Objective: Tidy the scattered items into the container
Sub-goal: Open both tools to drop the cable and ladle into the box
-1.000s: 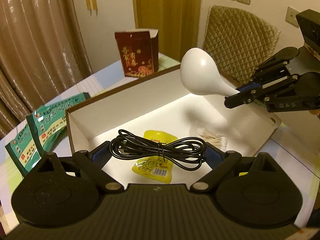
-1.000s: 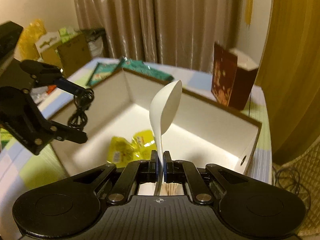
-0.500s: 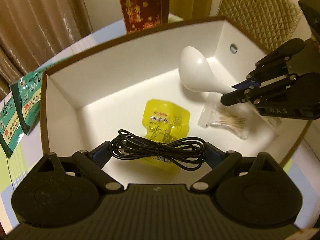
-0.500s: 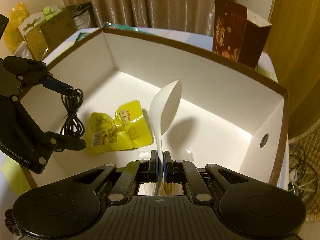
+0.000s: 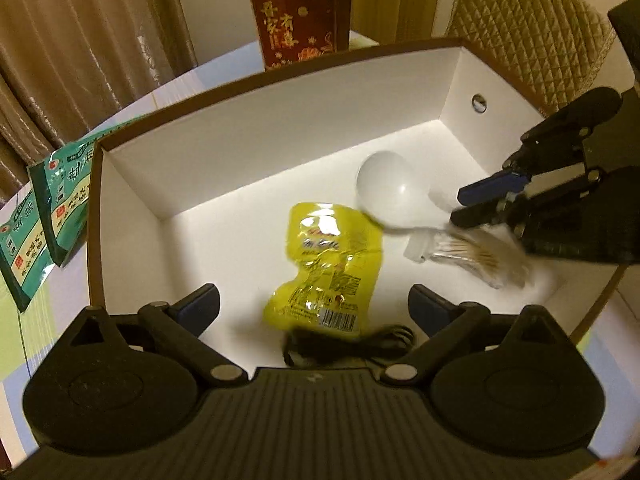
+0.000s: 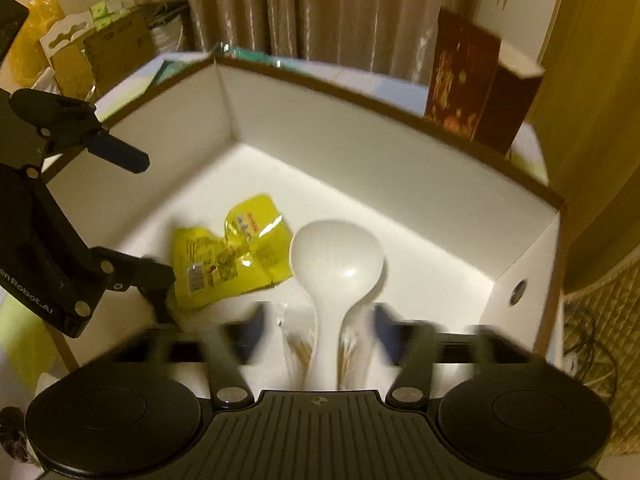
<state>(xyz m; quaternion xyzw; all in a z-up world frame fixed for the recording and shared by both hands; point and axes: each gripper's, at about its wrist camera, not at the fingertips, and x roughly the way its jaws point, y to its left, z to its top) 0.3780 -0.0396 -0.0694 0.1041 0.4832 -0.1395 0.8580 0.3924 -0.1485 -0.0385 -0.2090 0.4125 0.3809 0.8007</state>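
1. I am holding my left gripper (image 5: 314, 308) spread wide over the white cardboard box (image 5: 280, 128); the coiled black cable (image 5: 348, 346) is lying loose below it, by the near wall.
2. My right gripper (image 6: 320, 326) looks apart, though blurred; the glossy white plastic spoon (image 6: 338, 268) is lying between its fingers, handle toward me.
3. Only the left view is showing the green sachets (image 5: 44, 196) outside the box's left edge, nearer my left gripper.

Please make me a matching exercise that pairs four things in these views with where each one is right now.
Things:
1. white spoon
2. black cable
3. green packets
4. red gift bag

Places:
A. on the table outside the box, at its left side
B. standing behind the box's far wall
C. on the box floor, handle over the toothpick bag
D. on the box floor, touching the yellow pouch at its barcode end

Pairs: 1-C, 2-D, 3-A, 4-B
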